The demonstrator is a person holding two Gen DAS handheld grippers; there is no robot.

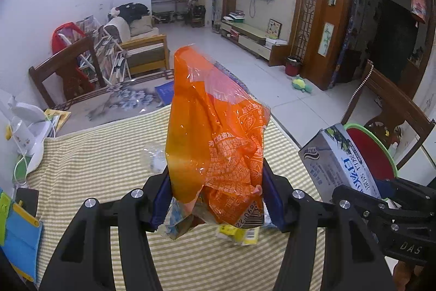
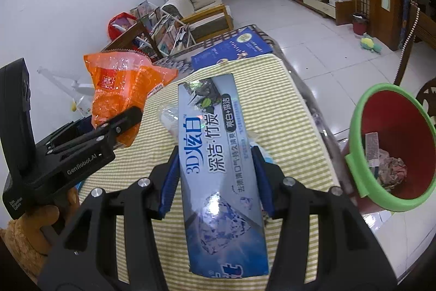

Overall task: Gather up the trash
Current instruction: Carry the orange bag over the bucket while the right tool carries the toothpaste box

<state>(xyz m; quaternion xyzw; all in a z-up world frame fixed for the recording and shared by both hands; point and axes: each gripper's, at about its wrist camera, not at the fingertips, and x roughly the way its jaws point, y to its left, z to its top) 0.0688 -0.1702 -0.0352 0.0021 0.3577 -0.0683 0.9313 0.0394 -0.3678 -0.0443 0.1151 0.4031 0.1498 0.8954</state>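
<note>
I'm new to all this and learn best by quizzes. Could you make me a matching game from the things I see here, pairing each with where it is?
Things:
1. orange snack bag
2. toothpaste box
3. crumpled paper
4. green plush toy

Places:
A. inside the red bin
B. on the floor
C. in the left gripper
D. in the right gripper

Pairs: 1-C, 2-D, 3-A, 4-B
</note>
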